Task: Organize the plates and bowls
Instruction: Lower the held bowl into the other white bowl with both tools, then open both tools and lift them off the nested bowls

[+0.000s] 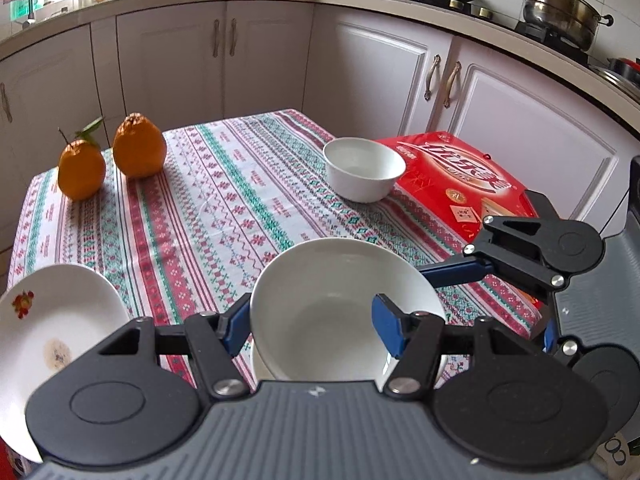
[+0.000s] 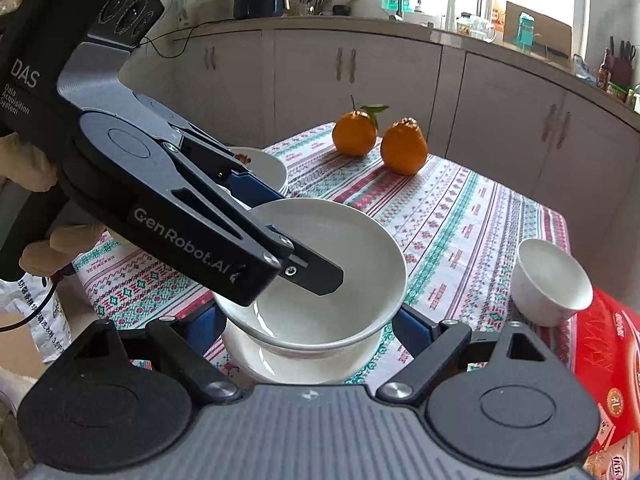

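Plate [image 1: 320,312] tilted atop another plate [image 2: 280,364]

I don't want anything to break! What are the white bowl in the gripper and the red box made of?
The white bowl looks like glazed ceramic or porcelain: smooth, glossy, with soft reflections inside, so probably breakable; hard plastic can't be ruled out. The red box looks like printed cardboard with a shiny coating: flat, sharp-edged, catching light. The left gripper has one finger inside the bowl and one outside.
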Motion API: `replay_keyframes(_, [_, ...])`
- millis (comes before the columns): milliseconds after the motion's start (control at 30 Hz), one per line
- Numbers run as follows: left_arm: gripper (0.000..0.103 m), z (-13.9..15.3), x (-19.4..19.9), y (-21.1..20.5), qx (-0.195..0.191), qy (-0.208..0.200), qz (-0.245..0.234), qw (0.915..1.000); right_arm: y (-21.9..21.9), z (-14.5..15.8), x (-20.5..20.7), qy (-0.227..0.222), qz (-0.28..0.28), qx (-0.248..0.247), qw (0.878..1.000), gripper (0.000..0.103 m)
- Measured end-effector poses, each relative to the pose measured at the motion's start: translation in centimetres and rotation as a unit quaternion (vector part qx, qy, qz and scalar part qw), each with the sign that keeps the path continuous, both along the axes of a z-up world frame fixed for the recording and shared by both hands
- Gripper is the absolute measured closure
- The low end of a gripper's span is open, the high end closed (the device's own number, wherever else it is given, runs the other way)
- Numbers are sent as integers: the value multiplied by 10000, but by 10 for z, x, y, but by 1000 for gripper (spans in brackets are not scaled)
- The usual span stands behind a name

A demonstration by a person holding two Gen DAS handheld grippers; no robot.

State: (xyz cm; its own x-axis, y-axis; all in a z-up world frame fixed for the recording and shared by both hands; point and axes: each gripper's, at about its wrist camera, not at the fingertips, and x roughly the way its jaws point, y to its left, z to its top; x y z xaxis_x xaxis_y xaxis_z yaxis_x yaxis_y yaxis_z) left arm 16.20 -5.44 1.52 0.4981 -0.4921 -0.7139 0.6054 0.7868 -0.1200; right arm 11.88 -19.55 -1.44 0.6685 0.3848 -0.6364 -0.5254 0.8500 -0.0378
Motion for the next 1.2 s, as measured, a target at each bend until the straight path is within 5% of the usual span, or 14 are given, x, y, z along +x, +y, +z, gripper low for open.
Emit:
replay_keyframes(833, [40,-26,6,6,-238,217,-29,9995,1,-21,11,395,-67,47,9992,10])
replay_keyframes(967, [29,-26,7,8,-241,228,-28,9994,1,-21,11,406,-42,40,9992,10])
replay_keyframes(1200, [29,-17,5,10,-224,92,-39,9997,-4,-9,4,148,-34,117,9998,2])
